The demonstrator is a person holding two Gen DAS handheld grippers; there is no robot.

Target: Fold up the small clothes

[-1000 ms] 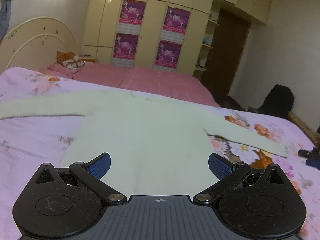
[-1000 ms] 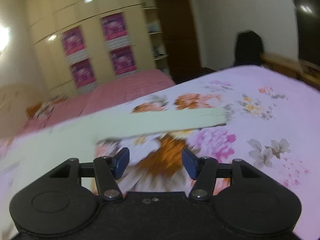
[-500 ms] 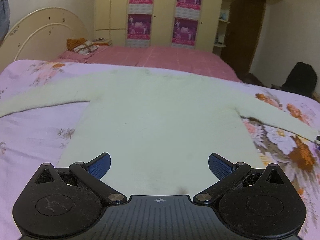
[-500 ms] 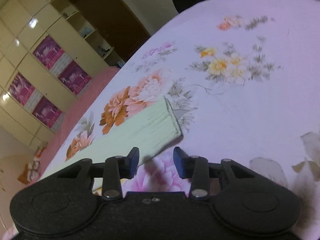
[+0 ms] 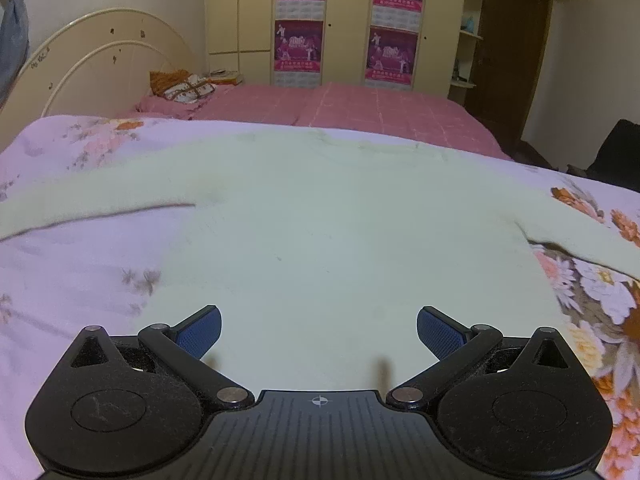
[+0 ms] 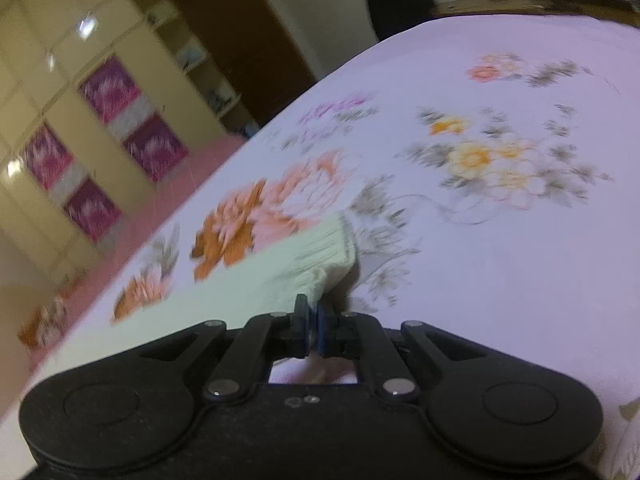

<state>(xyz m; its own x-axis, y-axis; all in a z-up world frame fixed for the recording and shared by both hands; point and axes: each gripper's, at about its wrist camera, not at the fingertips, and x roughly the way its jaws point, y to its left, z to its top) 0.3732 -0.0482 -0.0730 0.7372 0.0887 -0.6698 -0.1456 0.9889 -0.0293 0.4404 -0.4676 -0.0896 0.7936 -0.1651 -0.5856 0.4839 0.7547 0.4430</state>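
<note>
A pale green long-sleeved sweater (image 5: pixel 320 220) lies flat on the floral bedspread (image 5: pixel 72 280), sleeves spread to both sides. My left gripper (image 5: pixel 319 332) is open and empty, just above the sweater's bottom hem at its middle. In the right wrist view the sweater's right sleeve (image 6: pixel 248 280) runs to a ribbed cuff (image 6: pixel 328 248). My right gripper (image 6: pixel 312 326) is shut on the near corner of that cuff, which is lifted a little off the bedspread (image 6: pixel 500 260).
A second bed with a pink cover (image 5: pixel 340 104) and a cream headboard (image 5: pixel 100 64) lies beyond. Wardrobes with pink posters (image 5: pixel 300 44) line the back wall. A dark chair (image 5: pixel 616 152) stands at the right by a brown door (image 5: pixel 508 52).
My right gripper moved to the sleeve's cuff and closed on its corner. My left gripper moved closer over the sweater's hem and stayed open.
</note>
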